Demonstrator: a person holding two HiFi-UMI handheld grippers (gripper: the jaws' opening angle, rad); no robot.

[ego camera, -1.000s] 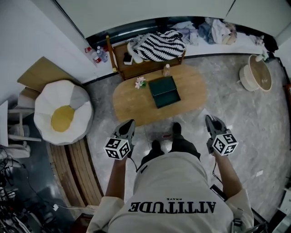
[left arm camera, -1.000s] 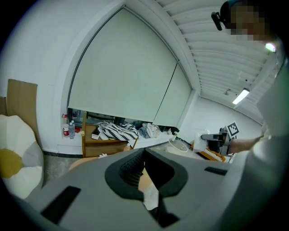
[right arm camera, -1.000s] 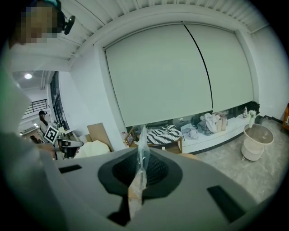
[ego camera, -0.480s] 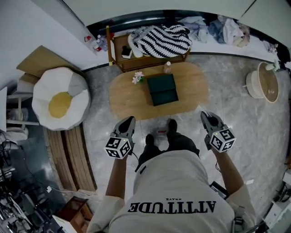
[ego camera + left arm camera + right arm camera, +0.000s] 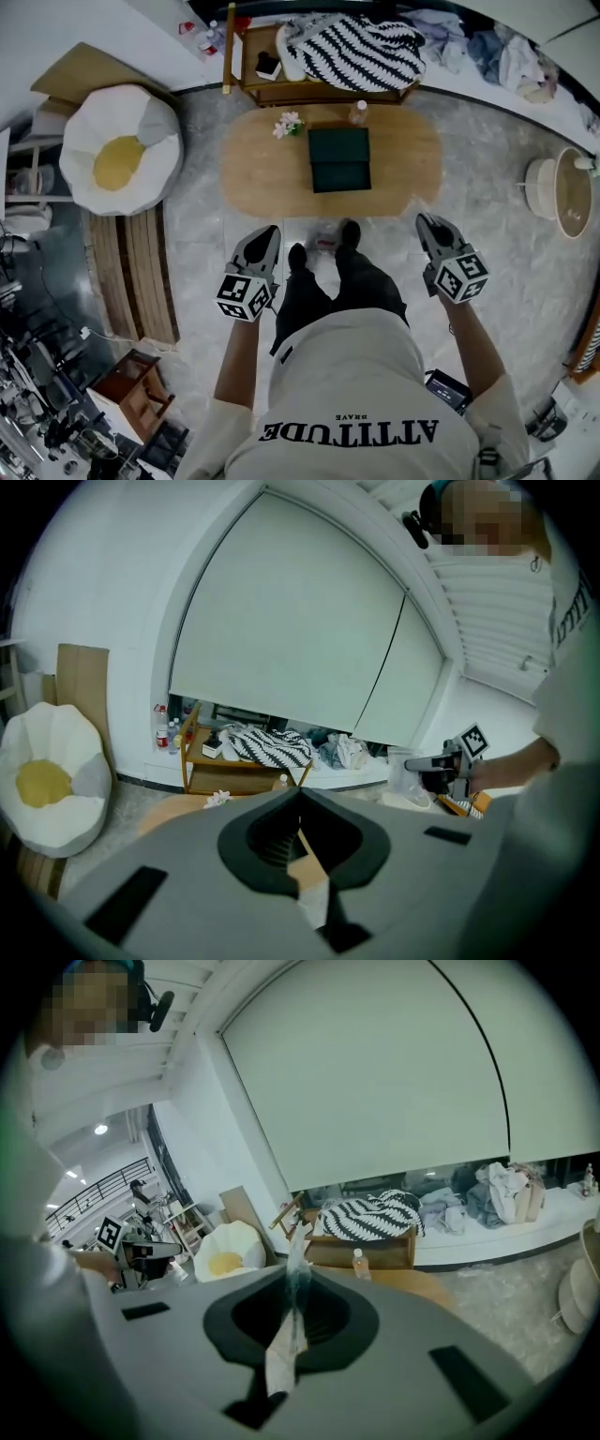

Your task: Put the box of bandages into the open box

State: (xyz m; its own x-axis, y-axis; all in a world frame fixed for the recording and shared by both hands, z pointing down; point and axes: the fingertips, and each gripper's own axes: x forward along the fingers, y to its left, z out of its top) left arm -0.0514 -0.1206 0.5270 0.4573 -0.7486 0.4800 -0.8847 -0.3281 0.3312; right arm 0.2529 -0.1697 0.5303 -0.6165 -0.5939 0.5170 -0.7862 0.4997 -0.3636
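Observation:
In the head view, a dark green open box [image 5: 339, 159] sits in the middle of an oval wooden table [image 5: 262, 178]. A small pale item with red marks [image 5: 324, 240] lies on the floor between the person's feet; I cannot tell what it is. My left gripper [image 5: 268, 232] is held over the floor just short of the table's near edge, jaws together and empty. My right gripper [image 5: 424, 222] hangs at the table's near right end, also shut and empty. The left gripper [image 5: 300, 794] and the right gripper [image 5: 297, 1271] each show closed jaws in their own views.
A white flower [image 5: 288, 123] and a small bottle [image 5: 358, 112] stand on the table's far side. Behind the table is a wooden shelf [image 5: 323, 91] with a striped blanket [image 5: 352, 49]. A white and yellow beanbag [image 5: 117, 148] and wooden planks [image 5: 141, 272] are to the left, a round basket [image 5: 561, 192] to the right.
The person has stepped and turned, so the table now lies straighter across the view. Both grippers moved along with the body and stayed shut.

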